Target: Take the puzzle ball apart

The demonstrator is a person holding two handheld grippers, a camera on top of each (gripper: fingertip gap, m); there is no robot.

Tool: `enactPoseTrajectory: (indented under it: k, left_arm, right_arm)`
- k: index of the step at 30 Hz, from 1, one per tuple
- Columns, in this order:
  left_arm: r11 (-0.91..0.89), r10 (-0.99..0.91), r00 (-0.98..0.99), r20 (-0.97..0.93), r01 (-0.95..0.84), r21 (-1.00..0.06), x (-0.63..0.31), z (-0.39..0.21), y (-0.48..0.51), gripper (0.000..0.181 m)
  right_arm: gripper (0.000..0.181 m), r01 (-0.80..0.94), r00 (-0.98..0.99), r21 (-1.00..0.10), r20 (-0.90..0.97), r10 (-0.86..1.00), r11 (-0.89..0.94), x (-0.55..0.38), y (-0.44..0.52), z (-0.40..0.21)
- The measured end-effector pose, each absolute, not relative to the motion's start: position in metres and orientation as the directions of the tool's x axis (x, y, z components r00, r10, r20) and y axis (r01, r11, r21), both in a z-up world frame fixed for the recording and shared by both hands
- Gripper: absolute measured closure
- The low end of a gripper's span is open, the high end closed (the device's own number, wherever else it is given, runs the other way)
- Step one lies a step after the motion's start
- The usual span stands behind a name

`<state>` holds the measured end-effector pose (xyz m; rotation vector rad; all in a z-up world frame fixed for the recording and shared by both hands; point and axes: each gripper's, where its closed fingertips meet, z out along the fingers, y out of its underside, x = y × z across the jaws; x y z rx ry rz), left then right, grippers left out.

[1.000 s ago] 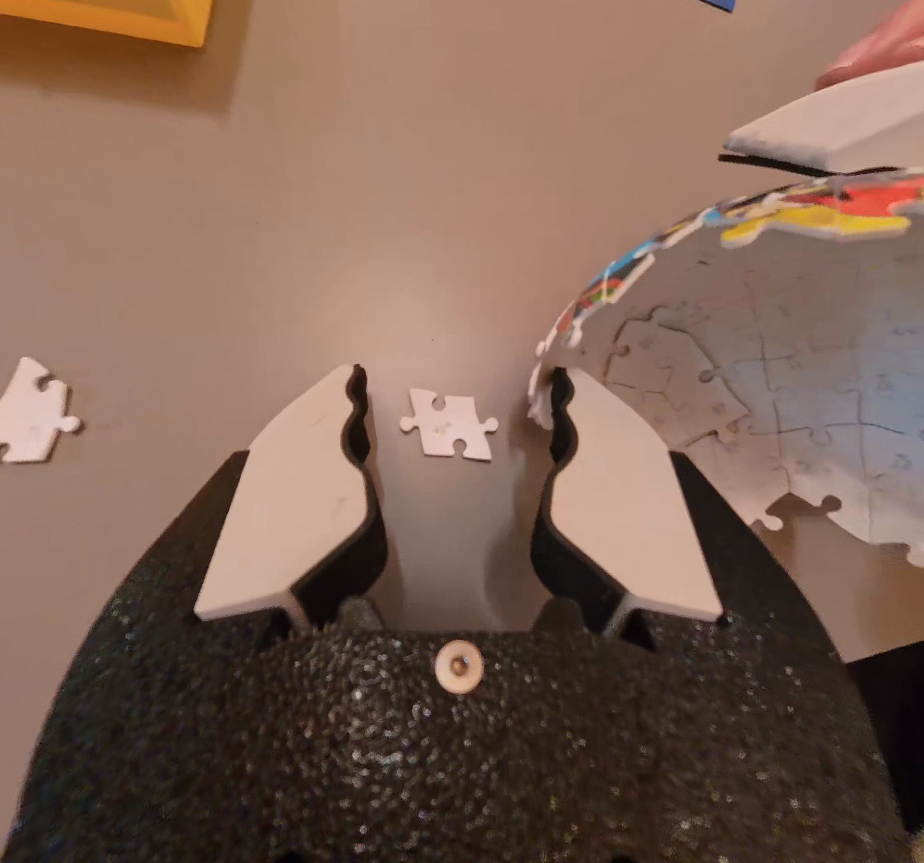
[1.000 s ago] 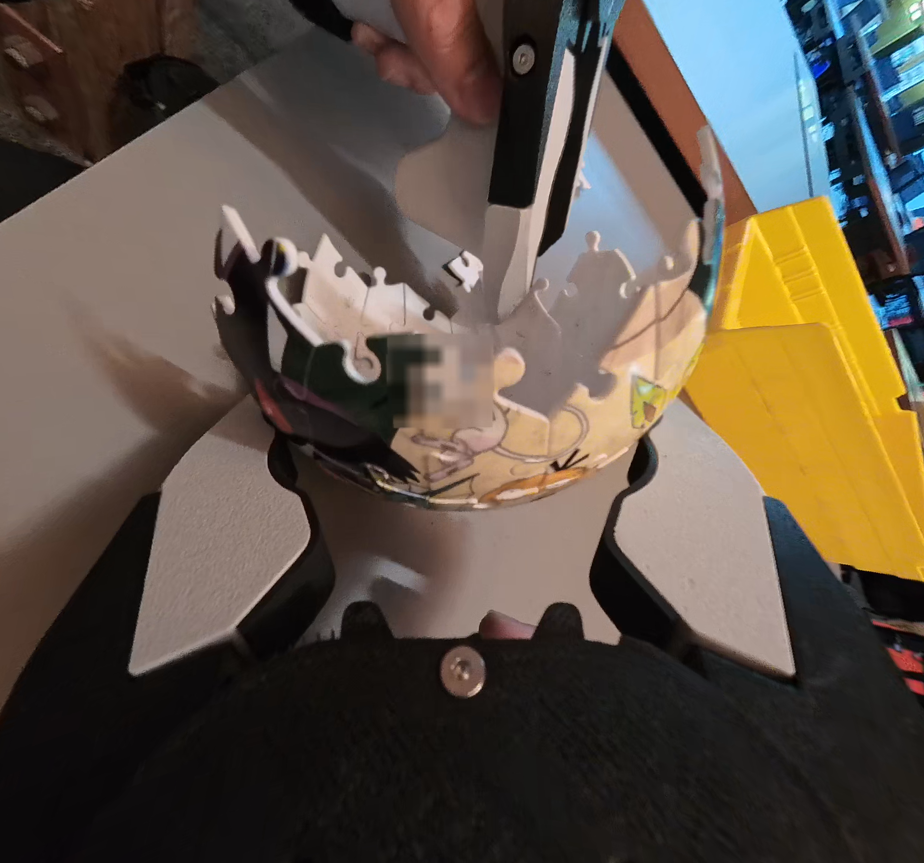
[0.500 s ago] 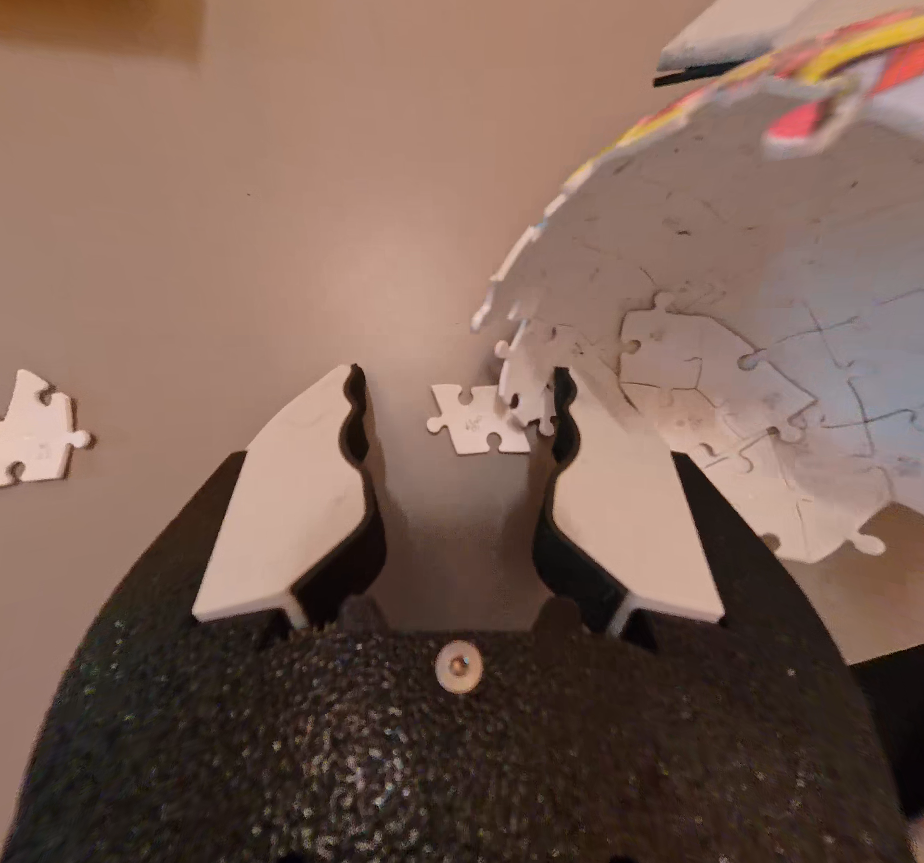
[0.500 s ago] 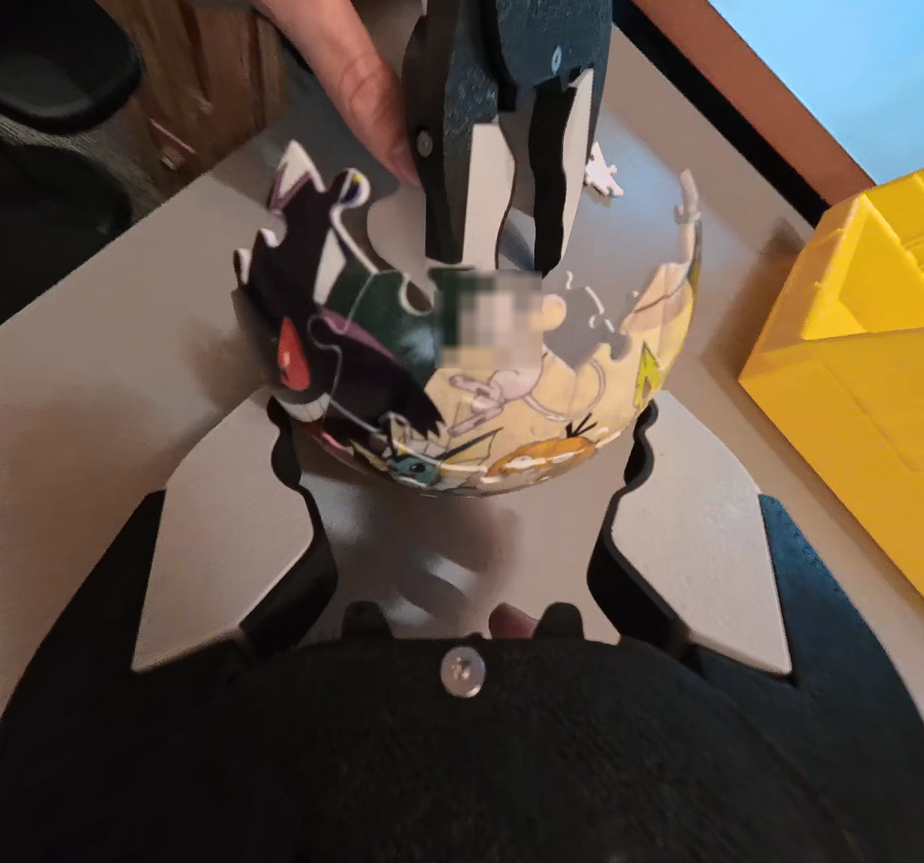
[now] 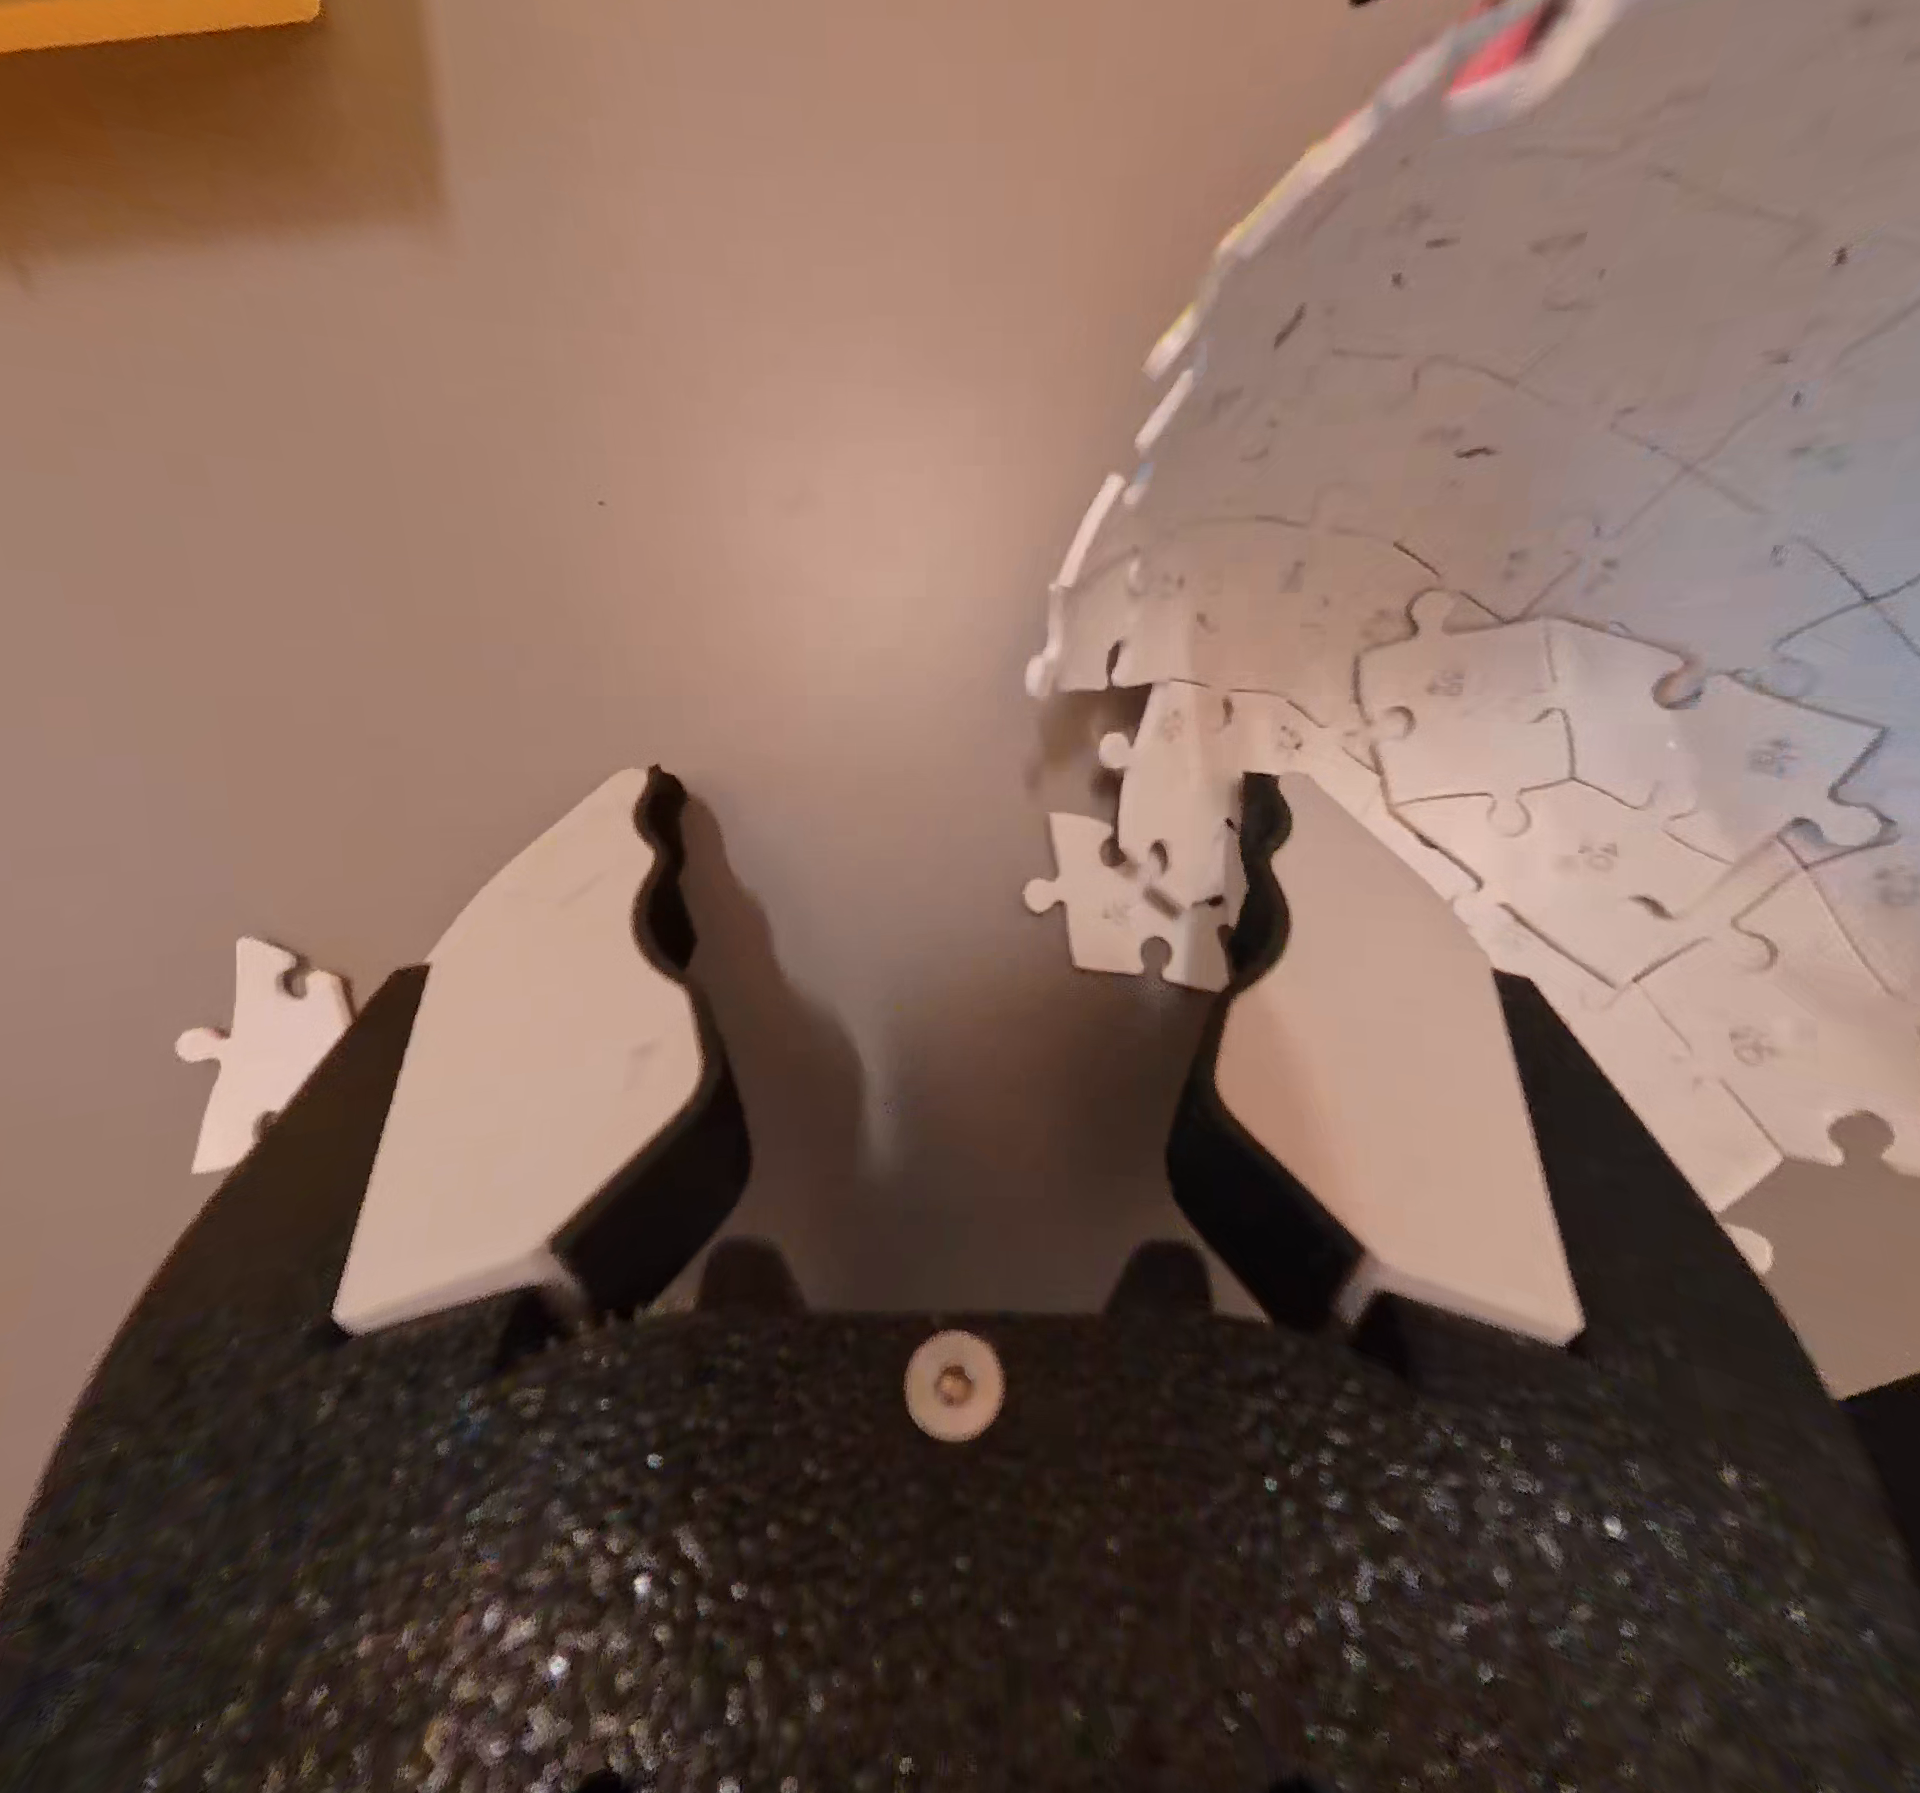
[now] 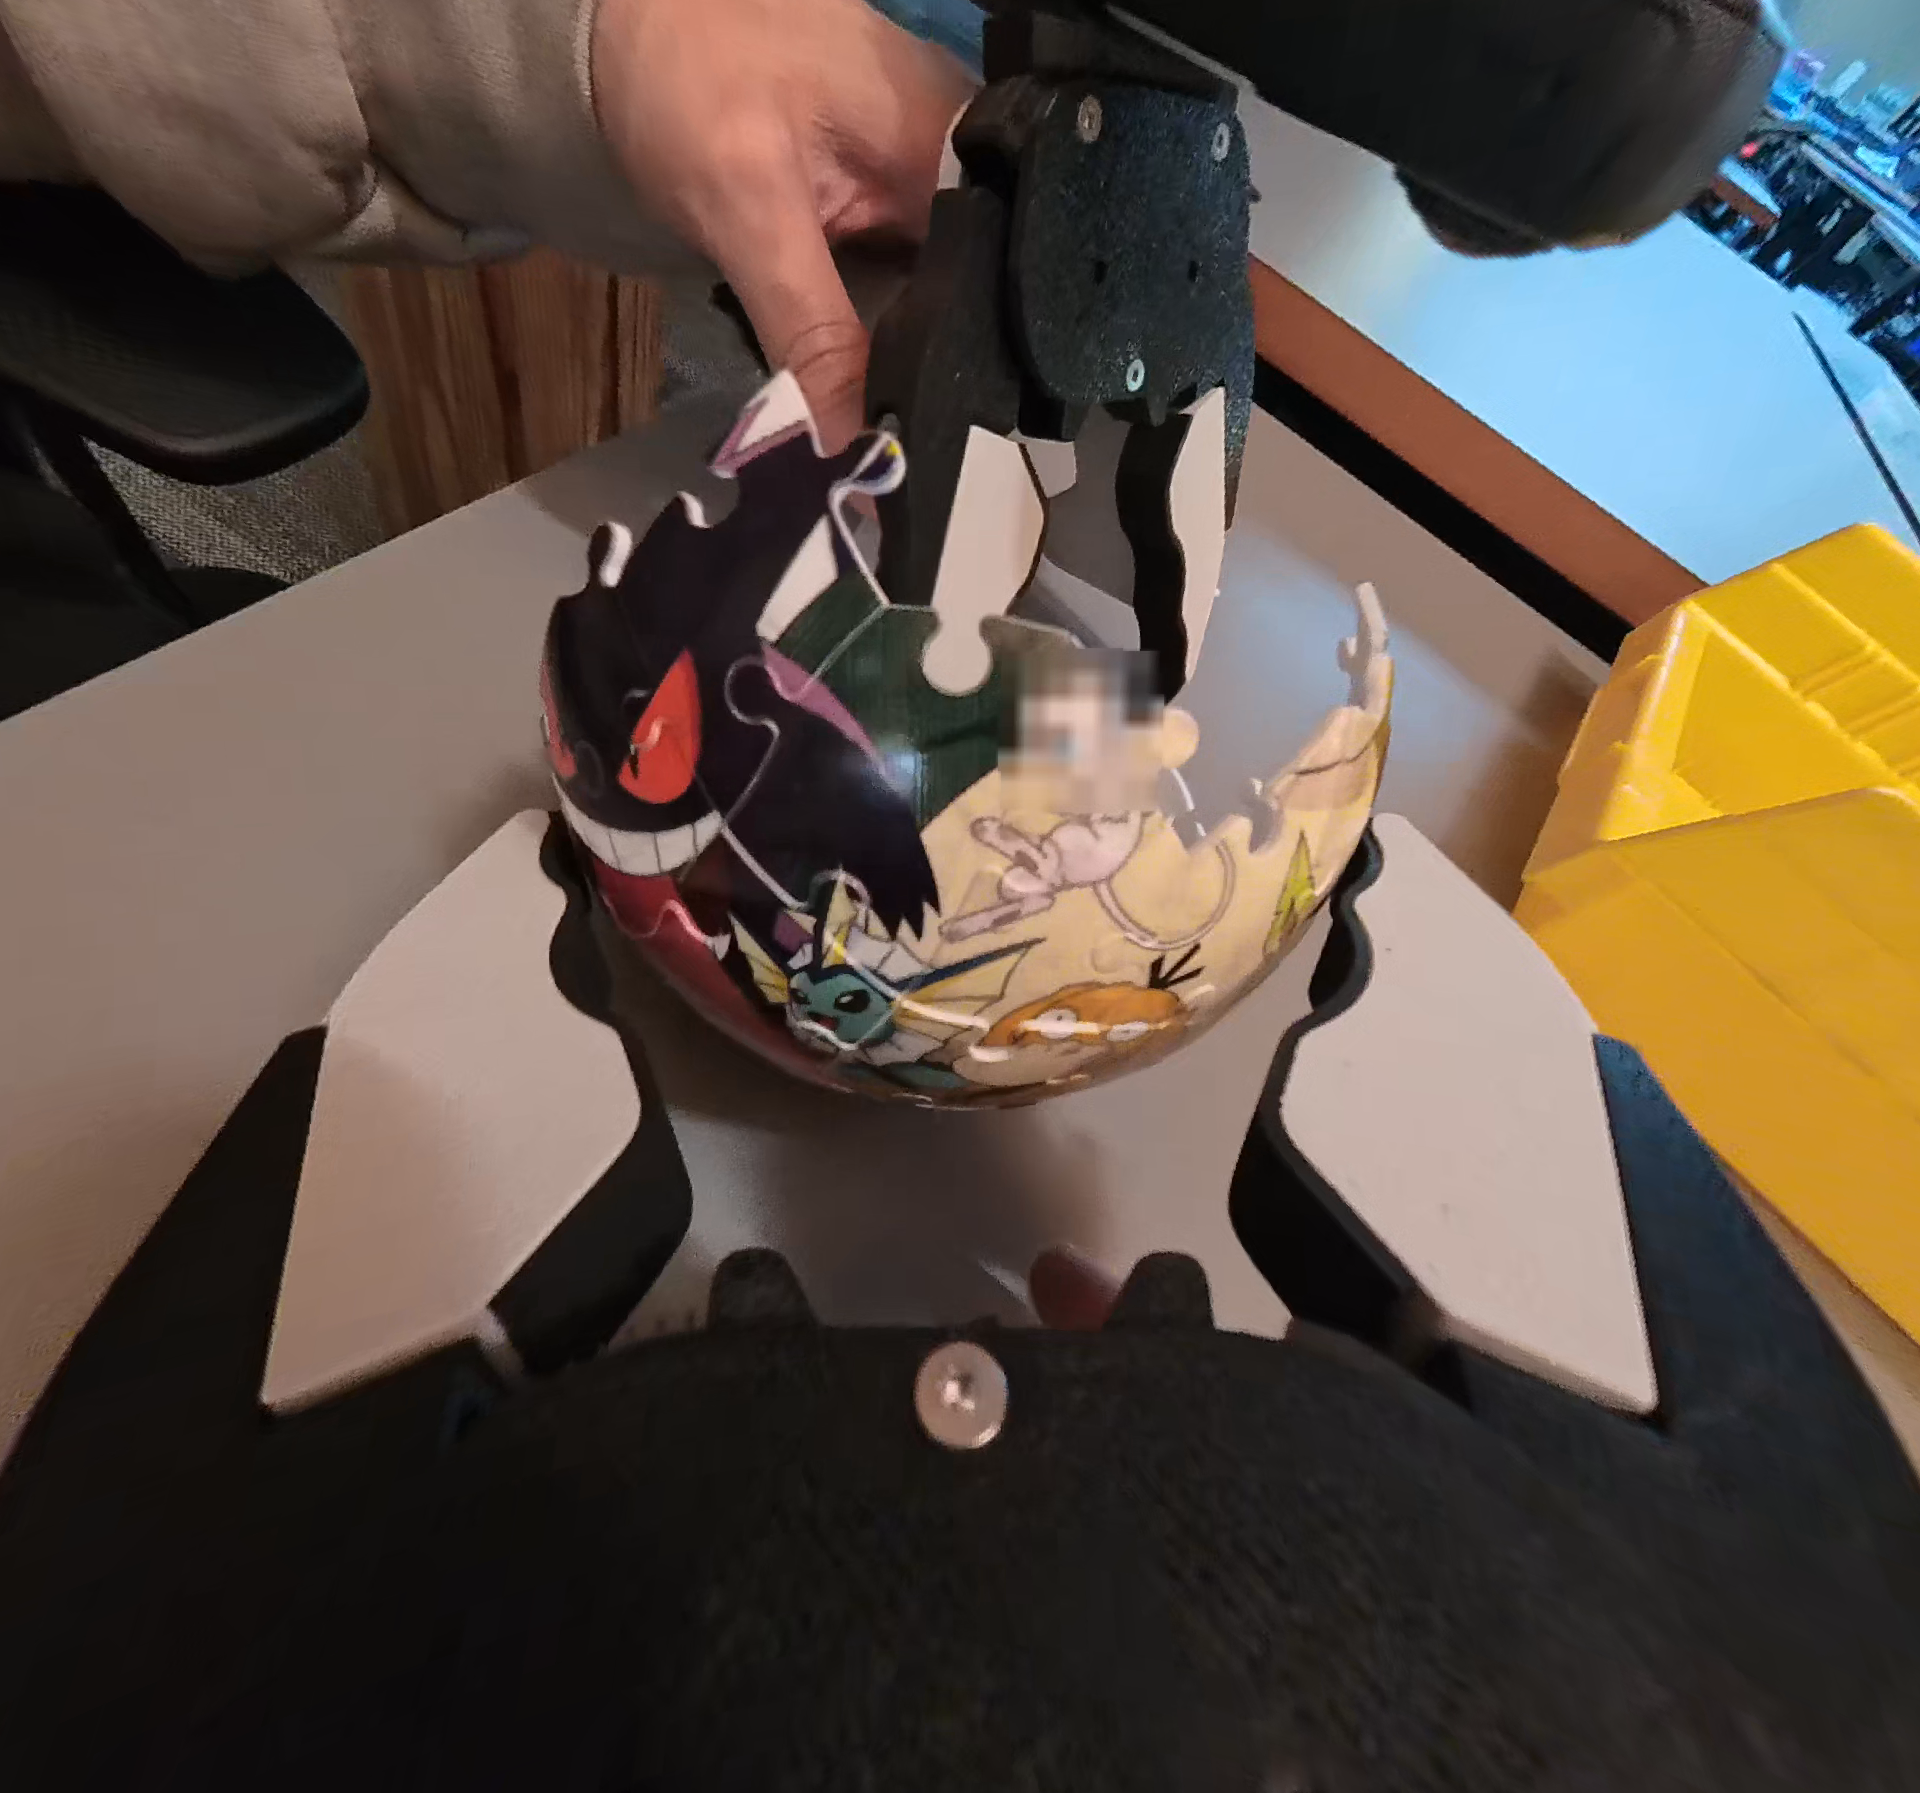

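Here, on the grey surface (image 6: 260,808), the puzzle ball (image 6: 966,870), now an open half-shell printed with cartoon creatures, sits cradled between the right claw (image 6: 961,881) fingers, which grasp it. The left claw (image 6: 1091,621) dips released over its rim. Small printed marks inside stay unreadable. Yellow bins (image 6: 1745,829) stand right.

Counted: two hand-held grippers, left (image 6: 1081,600) and right (image 6: 961,870); one puzzle ball (image 6: 831,870), partly open; two loose pieces (image 5: 1117,896) (image 5: 255,1047); two yellow bins (image 6: 1745,912) (image 6: 1756,694).
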<state>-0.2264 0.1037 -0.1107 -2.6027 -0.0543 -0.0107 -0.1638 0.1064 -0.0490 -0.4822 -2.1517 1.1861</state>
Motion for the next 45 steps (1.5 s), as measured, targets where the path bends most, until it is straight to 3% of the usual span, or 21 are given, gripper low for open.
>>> enactPoseTrajectory:
  k: [10, 17, 28, 33, 36, 39, 45]
  left_arm:
    - [-0.805, 0.024, 0.998, 0.062, 0.056, -0.590, -0.232, -0.107, 0.113, 0.088]
    - [-0.813, -0.130, 0.991, 0.021, -0.095, -0.574, -0.203, -0.105, 0.145, 0.091]
    - [-0.808, -0.182, 0.983, 0.020, -0.138, -0.573, -0.204, -0.110, 0.157, 0.086]
    - [-0.808, -0.178, 0.984, 0.026, -0.131, -0.575, -0.204, -0.109, 0.157, 0.086]
    - [-0.803, -0.180, 0.983, 0.020, -0.136, -0.580, -0.204, -0.110, 0.157, 0.086]
    - [-0.801, -0.174, 0.984, 0.025, -0.127, -0.585, -0.204, -0.110, 0.158, 0.087]
    - [-0.804, -0.163, 0.986, 0.024, -0.118, -0.583, -0.204, -0.109, 0.157, 0.088]
  right_arm:
    - [0.052, 0.215, -0.742, -0.799, 0.241, 0.626, 0.562, -0.162, 0.126, -0.051]
    - [0.057, 0.253, -0.692, -0.809, 0.232, 0.684, 0.530, -0.134, 0.143, -0.044]
    - [0.045, 0.093, -0.640, -0.858, 0.337, 0.690, 0.505, -0.137, 0.150, -0.047]
    - [0.051, 0.168, -0.590, -0.825, 0.355, 0.725, 0.540, -0.137, 0.171, -0.065]
    - [0.040, 0.214, -0.517, -0.812, 0.378, 0.768, 0.544, -0.144, 0.182, -0.066]
    - [0.053, 0.250, -0.581, -0.795, 0.333, 0.743, 0.552, -0.139, 0.170, -0.075]
    - [0.049, 0.135, -0.561, -0.775, 0.454, 0.692, 0.618, -0.148, 0.152, -0.066]
